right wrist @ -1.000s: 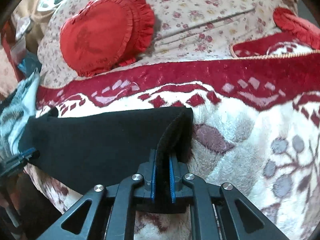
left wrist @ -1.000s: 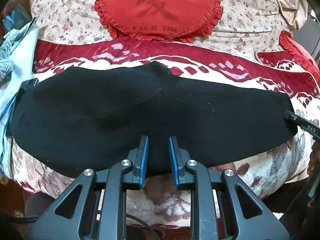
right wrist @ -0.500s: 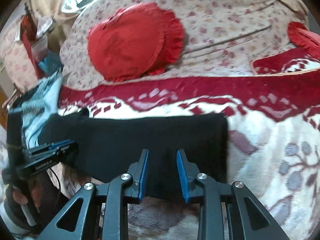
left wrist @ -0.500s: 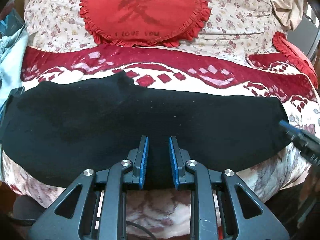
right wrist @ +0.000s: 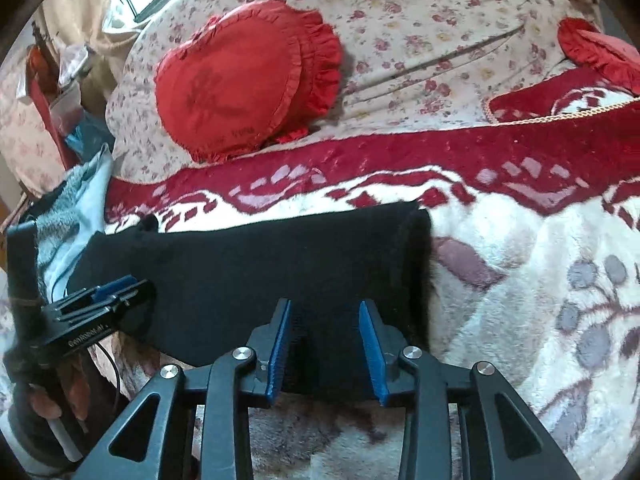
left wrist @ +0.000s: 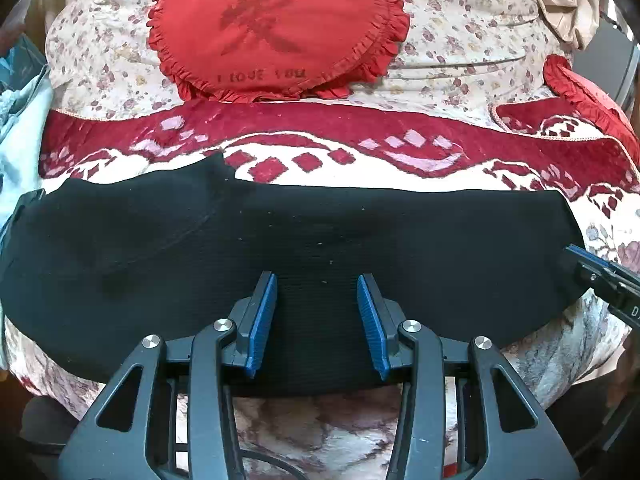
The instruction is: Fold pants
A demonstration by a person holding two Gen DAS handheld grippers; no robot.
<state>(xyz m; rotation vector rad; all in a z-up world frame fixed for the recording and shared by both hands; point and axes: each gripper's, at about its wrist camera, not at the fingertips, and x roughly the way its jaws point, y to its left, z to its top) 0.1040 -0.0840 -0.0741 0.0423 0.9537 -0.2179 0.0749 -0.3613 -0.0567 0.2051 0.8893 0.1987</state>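
Your long black knit pants (left wrist: 320, 248) lie flat in a single band across the front of the red-and-cream patterned plush blanket (left wrist: 400, 152), just in front of the round red frilled cushion (left wrist: 276, 28) that leans on the floral backrest. Your left gripper (left wrist: 316, 312) now stands with its blue-padded jaws spread wide over the near edge at the middle of the band; half a second ago those jaws were narrow, so the cloth there has been let go. Your right gripper (right wrist: 324, 340) is likewise spread wide over the near edge, close to the cuff end, farthest from the cushion; a second ago it pinched a raised fold of that end, which now rests flat on the blanket. With both holds released and the pants lying doubled lengthwise and smooth, this fold looks finished, and the likely next step is for you to take fresh grips for a crosswise fold toward the waist.
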